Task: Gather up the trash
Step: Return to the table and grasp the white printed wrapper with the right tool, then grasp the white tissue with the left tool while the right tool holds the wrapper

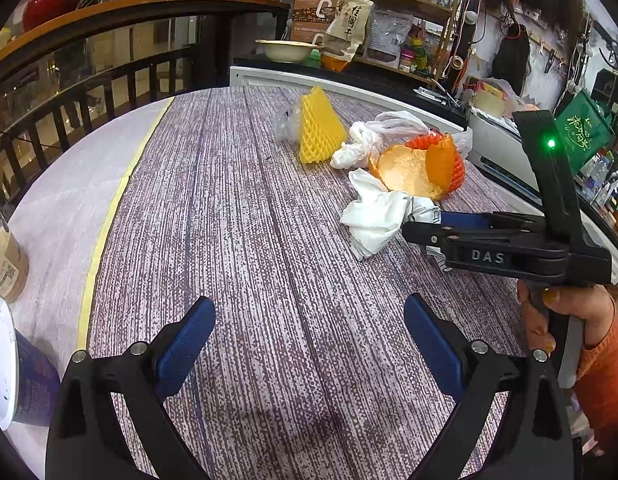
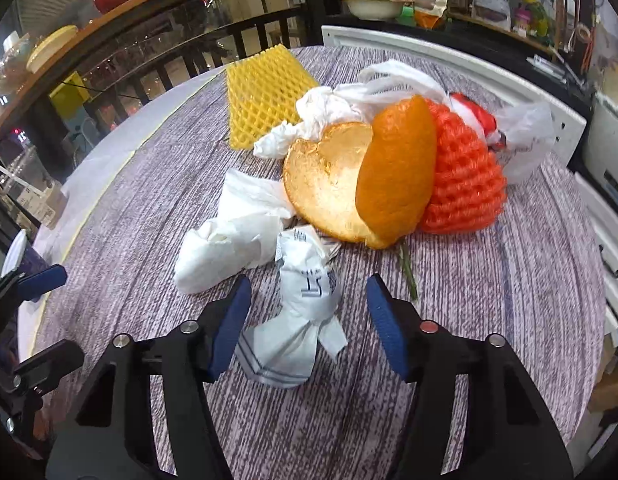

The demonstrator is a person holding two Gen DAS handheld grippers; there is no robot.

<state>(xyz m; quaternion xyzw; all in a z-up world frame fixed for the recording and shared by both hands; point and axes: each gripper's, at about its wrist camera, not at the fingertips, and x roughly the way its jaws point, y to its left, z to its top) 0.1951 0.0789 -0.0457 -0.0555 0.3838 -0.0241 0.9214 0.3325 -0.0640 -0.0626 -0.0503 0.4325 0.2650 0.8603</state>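
- The crumpled wrapper (image 2: 305, 312), white with printed letters, lies on the striped tablecloth (image 2: 489, 300) at the near edge of the trash pile, probably the easiest piece to take first.
- The right gripper (image 2: 309, 320) has a finger on each side of it; the blue pads (image 2: 383, 320) do not press it yet, so nothing is held.
- Just behind lie a tissue (image 2: 229, 248), the orange peel (image 2: 393, 172), a red foam net (image 2: 461, 188), a plastic bag (image 2: 525, 136) and a yellow foam net (image 2: 265, 92), all close together.
- The left gripper (image 1: 309, 344) waits spread wide over bare cloth, holding nothing, perhaps to keep out of the way.
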